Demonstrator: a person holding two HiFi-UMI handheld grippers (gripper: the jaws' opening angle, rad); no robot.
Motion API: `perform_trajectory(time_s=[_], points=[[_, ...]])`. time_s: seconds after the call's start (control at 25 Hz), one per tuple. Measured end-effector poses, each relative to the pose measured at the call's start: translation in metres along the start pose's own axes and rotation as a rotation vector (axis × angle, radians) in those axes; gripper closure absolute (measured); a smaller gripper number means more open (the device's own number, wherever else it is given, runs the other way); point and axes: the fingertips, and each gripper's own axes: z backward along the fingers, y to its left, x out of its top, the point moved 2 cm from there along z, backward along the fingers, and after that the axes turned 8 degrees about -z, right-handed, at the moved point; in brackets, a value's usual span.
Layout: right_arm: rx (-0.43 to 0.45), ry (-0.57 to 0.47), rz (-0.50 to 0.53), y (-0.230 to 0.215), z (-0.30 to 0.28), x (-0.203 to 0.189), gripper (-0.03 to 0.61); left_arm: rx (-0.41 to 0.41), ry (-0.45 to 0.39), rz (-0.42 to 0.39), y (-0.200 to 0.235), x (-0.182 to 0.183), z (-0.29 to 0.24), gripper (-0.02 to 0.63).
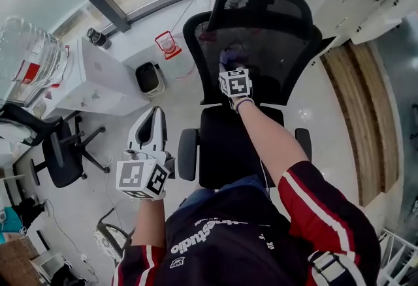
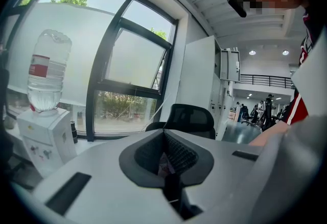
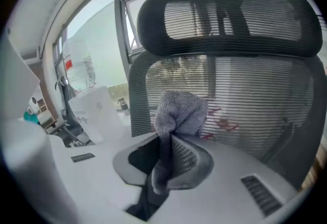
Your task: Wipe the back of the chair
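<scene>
Grey cloth [image 3: 180,109] is sticking up in a loose wad from the right gripper [image 3: 166,162], whose jaws are closing on only its lower fold. It is sitting at the middle of the right gripper view, right against the black mesh chair back [image 3: 255,95] below the headrest [image 3: 225,13], though whether it is pressing on the mesh is hard to tell. With so little fabric pinched, a hard drag across the ribbed mesh is likely to tug the cloth free, or fold it over so the bare jaws are scraping and snagging the weave. The left gripper [image 1: 151,123] is hanging at the lower left of the head view, well apart from the chair, with its jaws together on nothing. Since nothing is bracing the chair, a firm push is risking it swivelling or rolling away.
</scene>
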Motion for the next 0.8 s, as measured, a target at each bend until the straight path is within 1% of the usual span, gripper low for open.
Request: perform_trajectory(time_s=[0.28, 0.48, 0.68, 0.8], points=[[0.066, 0.023, 0.024, 0.063, -0.026, -0.004, 0.520, 0.034, 0.009, 0.013, 0.031, -0.004, 0.017, 0.591], [0.119, 0.043, 0.050, 0.099, -0.039, -0.011, 0.519, 0.055, 0.006, 0.015, 0.048, -0.006, 0.030, 0.591], [0.120, 0.037, 0.041, 0.105, -0.032, -0.014, 0.520, 0.062, -0.006, 0.025, 0.056, -0.003, 0.037, 0.591], [0.113, 0.034, 0.039, 0.096, -0.018, -0.013, 0.520, 0.045, -0.019, 0.028, 0.049, 0.002, 0.034, 0.591]])
